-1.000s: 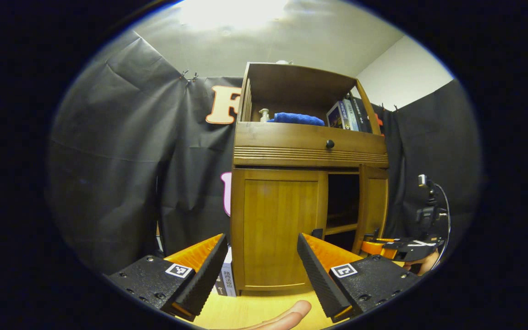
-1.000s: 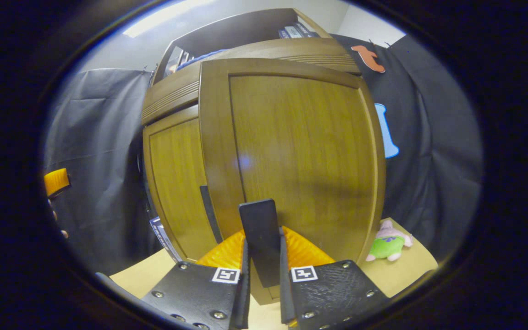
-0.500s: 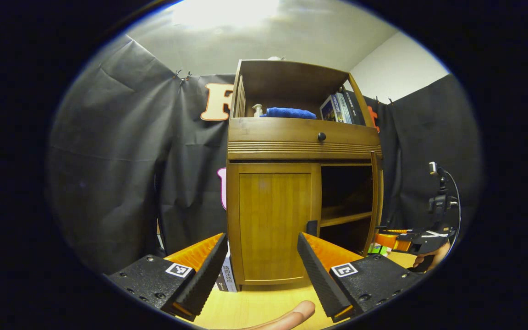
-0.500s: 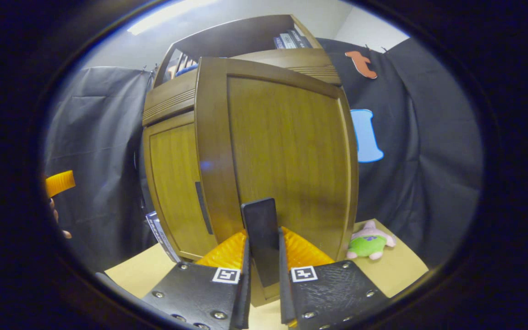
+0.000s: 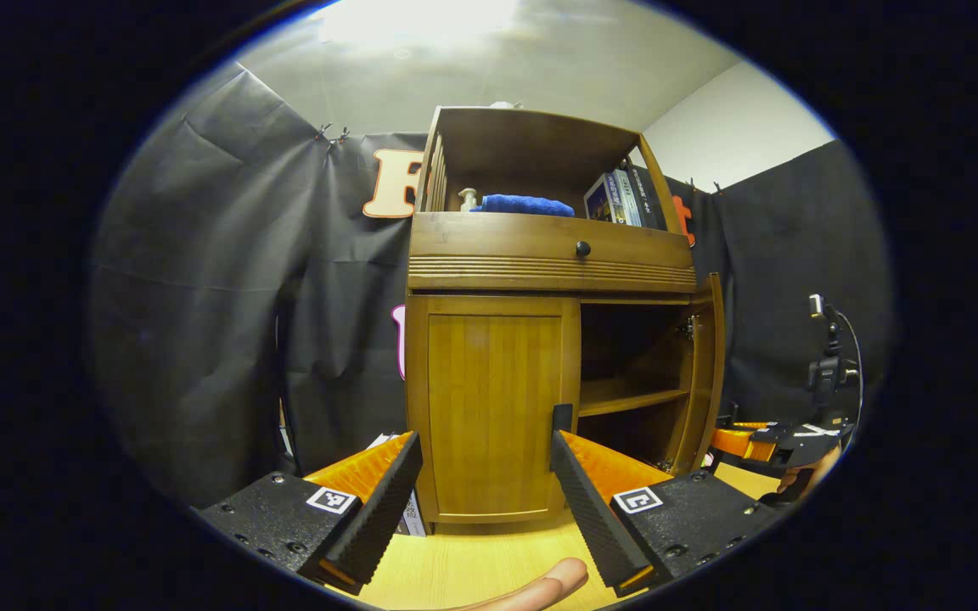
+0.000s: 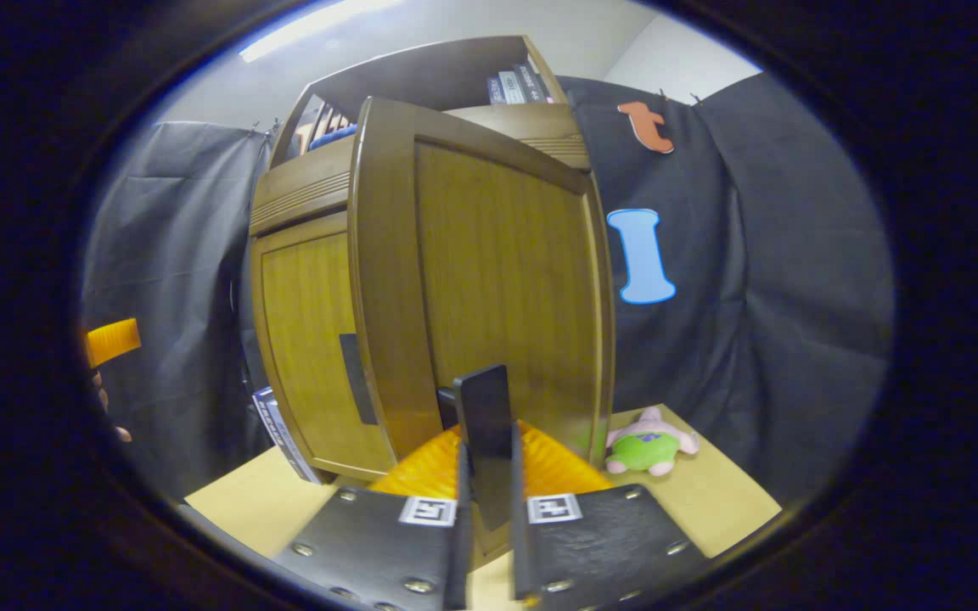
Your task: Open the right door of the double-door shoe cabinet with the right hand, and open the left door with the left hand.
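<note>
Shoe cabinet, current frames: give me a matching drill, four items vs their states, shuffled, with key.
1. right door
2. left door
3. left gripper
4. right gripper

A. open, clear of the cabinet
B. swung open
C. shut on a door handle
D. closed

Pairs: 1-B, 2-D, 3-A, 4-C

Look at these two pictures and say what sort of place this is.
Probably a mock-up home corner in a recording booth: a wooden shoe cabinet on a pale floor, black cloth walls, and a tripod at the side.
</note>
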`<state>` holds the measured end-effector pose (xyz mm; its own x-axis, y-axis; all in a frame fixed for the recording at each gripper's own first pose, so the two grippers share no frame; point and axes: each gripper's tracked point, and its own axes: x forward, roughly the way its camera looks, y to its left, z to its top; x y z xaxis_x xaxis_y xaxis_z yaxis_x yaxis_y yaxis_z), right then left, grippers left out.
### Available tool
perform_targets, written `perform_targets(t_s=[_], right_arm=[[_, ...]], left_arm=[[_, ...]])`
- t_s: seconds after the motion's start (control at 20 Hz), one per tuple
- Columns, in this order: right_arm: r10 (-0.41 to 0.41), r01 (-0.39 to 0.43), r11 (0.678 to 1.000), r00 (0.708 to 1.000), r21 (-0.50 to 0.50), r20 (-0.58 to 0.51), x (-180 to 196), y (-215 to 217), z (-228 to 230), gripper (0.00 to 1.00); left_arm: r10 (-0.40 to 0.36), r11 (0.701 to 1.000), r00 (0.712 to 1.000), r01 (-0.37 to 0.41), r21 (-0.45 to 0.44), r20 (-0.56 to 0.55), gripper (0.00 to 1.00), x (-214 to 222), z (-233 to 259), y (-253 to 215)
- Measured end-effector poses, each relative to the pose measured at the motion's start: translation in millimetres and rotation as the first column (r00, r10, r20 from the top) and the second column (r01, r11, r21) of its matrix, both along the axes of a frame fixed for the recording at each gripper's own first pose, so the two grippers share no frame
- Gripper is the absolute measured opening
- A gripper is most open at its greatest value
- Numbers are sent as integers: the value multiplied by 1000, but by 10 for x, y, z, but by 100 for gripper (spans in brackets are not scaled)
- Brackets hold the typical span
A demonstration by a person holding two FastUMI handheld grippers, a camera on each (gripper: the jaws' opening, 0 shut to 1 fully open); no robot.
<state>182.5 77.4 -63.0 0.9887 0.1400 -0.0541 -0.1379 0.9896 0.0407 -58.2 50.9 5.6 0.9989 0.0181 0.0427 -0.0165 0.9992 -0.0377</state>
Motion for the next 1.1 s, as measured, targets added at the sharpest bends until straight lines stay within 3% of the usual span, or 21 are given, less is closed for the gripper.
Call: perform_targets(t_s=[0.2, 0.3, 0.35, 0.6, 0.7, 0.8, 0.85, 0.9, 1.0, 1.1], right_arm=[[-24, 24, 999, 999, 29, 24, -89, -185, -2, 16], [-56, 56, 998, 997, 9, 45, 4, -298, -52, 16], [-79, 80, 997, 995, -8, 54, -77, -373, -17, 7], [-146, 152, 986, 985, -64, 90, -196, -684, 52, 7], [-168, 175, 982, 981, -72, 95, -212, -830, 56, 1], [-195, 204, 976, 976, -79, 100, -216, -995, 69, 1], [-229, 239, 967, 967, -90, 108, -198, -1131, 79, 5], [-233, 242, 967, 967, -76, 107, -257, -1230, 108, 1], [-203, 206, 978, 976, -21, 84, -212, -1319, 114, 1], [-171, 175, 983, 982, -47, 86, -164, -1447, 90, 1]], left_arm=[[-30, 1000, 1000, 30, -1, -9, 90, -2, -83, -147], [-44, 999, 999, 44, 0, -16, 90, -11, -125, -232], [-49, 999, 999, 49, 3, -15, 90, -3, -140, -263], [-64, 998, 998, 65, 18, -29, 90, 25, -215, -419], [-67, 998, 997, 68, 17, -37, 90, 55, -256, -464], [-70, 997, 997, 70, 17, -38, 91, 81, -282, -492], [-69, 997, 997, 70, 17, -39, 91, 101, -305, -509], [-71, 997, 997, 72, 16, -38, 91, 129, -317, -528], [-77, 997, 995, 78, 15, -55, 90, 175, -387, -578], [-87, 996, 994, 88, 11, -70, 91, 196, -446, -627]])
